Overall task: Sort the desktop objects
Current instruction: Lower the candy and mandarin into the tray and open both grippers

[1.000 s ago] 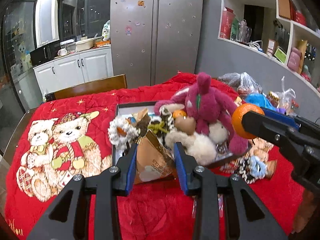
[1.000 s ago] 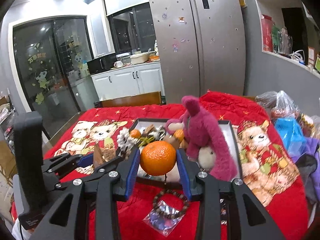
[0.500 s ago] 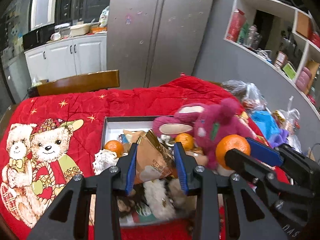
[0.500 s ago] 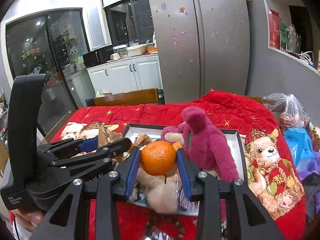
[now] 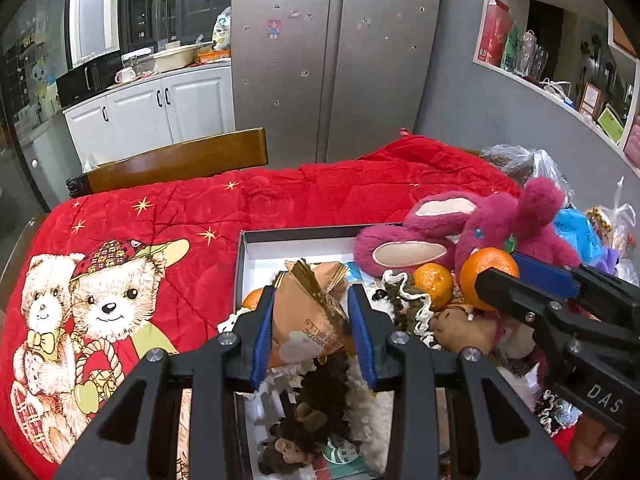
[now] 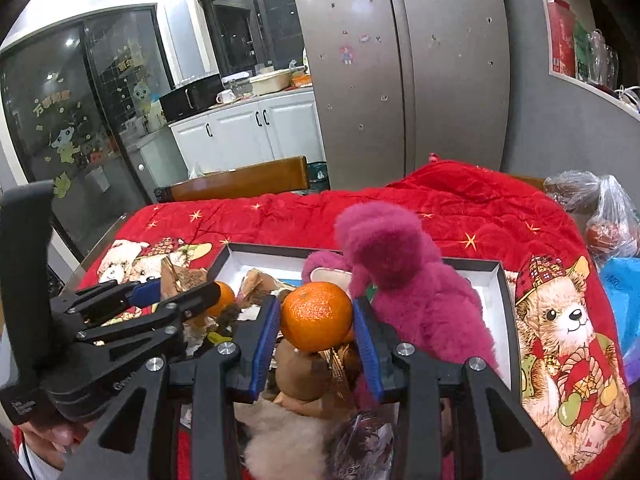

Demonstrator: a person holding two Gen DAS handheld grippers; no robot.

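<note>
My left gripper (image 5: 311,300) is shut on a brown snack packet (image 5: 310,312) and holds it over the near part of a black box with a white inside (image 5: 260,254). My right gripper (image 6: 316,312) is shut on an orange (image 6: 317,316) and holds it over the same box (image 6: 490,292); the orange also shows in the left wrist view (image 5: 486,270). The box holds a magenta plush rabbit (image 6: 404,280), other oranges (image 5: 432,282), a brown plush toy (image 5: 316,412) and several small items.
The box sits on a red quilt with bear pictures (image 5: 132,264). Plastic bags (image 6: 600,208) and a blue bag (image 5: 580,232) lie at the right. A wooden chair back (image 5: 176,164) stands behind the table. A beaded item (image 6: 360,444) lies near the box's front edge.
Both grippers have moved forward over the box with the snack packet and the orange still held. The box and plush toys now lie closer beneath them.
</note>
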